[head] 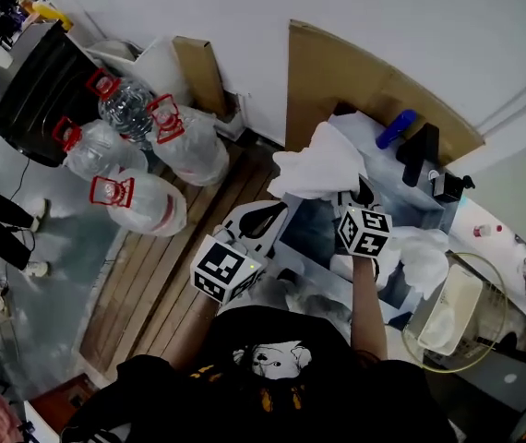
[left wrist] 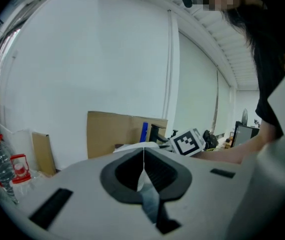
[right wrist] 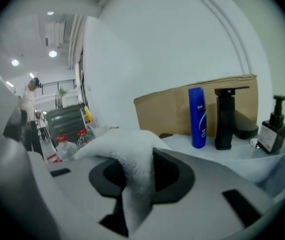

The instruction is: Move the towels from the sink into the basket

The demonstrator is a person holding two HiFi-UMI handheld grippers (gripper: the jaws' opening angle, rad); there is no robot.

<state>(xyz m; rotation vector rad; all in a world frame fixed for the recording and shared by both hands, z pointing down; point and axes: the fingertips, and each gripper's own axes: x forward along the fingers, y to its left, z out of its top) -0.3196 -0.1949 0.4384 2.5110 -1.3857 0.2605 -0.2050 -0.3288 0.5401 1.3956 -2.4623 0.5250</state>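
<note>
The person is standing at a pale desk [head: 380, 162] set against a plain white wall [head: 245, 12], in the right half of the head view. A tall sheet of brown cardboard [head: 337, 72] is leaning on the wall behind the desk. In front of it a slim blue plastic bottle [right wrist: 197, 117], a black faucet [right wrist: 224, 118] and a dark pump dispenser [right wrist: 271, 124] are standing in a row. The dark sink basin [head: 311, 227] is lying just below the two claws at the centre of the frame.

The left claw [left wrist: 143, 156] is pinching a thin edge of a white terry towel [head: 316, 162], its jaws drawn together on the cloth. The right claw [right wrist: 138, 156] is gripping a thick fold of the same towel, with the pile bulging out above the pads. The towel is hanging spread between both claws, raised above the sink in the upper middle of the head view.

A second crumpled white towel [head: 426, 257] is lying to the right of the right claw, just beside the round wire basket [head: 503, 293] at the lower right. Something white is already lying inside the basket.

On the left of the head view, wooden floorboards [head: 166, 275] are running beside the desk and giving way to a smooth grey floor [head: 51, 275]. Several clear plastic water jugs with red handles [head: 148, 201] are sitting on the floor in the upper left. A black cabinet [head: 37, 86] is standing behind them in the corner.
</note>
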